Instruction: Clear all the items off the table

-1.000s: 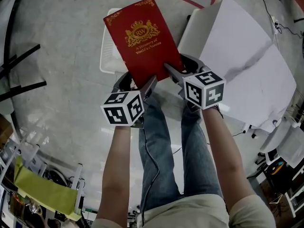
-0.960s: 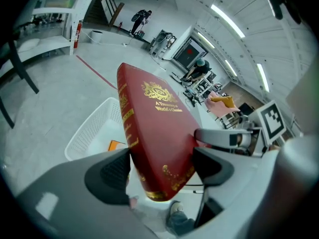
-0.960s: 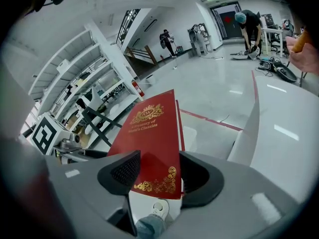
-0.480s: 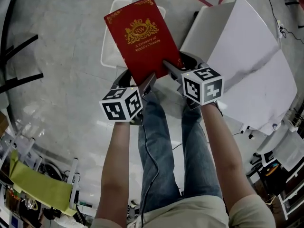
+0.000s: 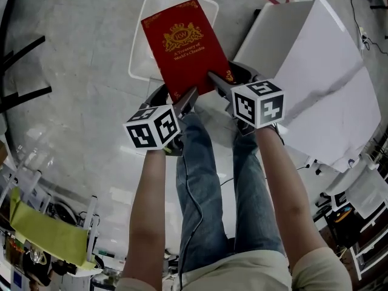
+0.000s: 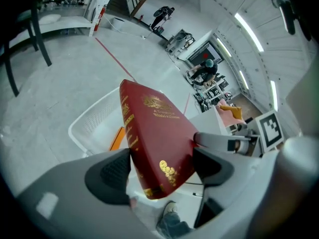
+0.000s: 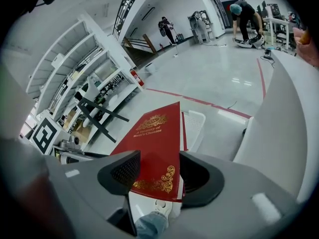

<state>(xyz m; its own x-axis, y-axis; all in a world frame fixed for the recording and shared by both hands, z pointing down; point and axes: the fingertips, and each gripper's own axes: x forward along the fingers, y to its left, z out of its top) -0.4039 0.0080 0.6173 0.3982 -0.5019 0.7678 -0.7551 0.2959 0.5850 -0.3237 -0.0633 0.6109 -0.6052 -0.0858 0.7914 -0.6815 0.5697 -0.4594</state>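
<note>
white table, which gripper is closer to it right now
Right. The right gripper holds the book's near corner on the table's side, close to its edge; the left gripper holds the book's other near corner, farther from the table.

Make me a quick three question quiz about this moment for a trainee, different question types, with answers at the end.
1. True or false: only the right gripper grips the red book.
2. The book hangs over: A) a white basket; B) a sink; C) a drawer.
3. What colour is the item lying in the basket?
Key: 1 false, the left gripper grips it too; 2 A; 3 orange.
</note>
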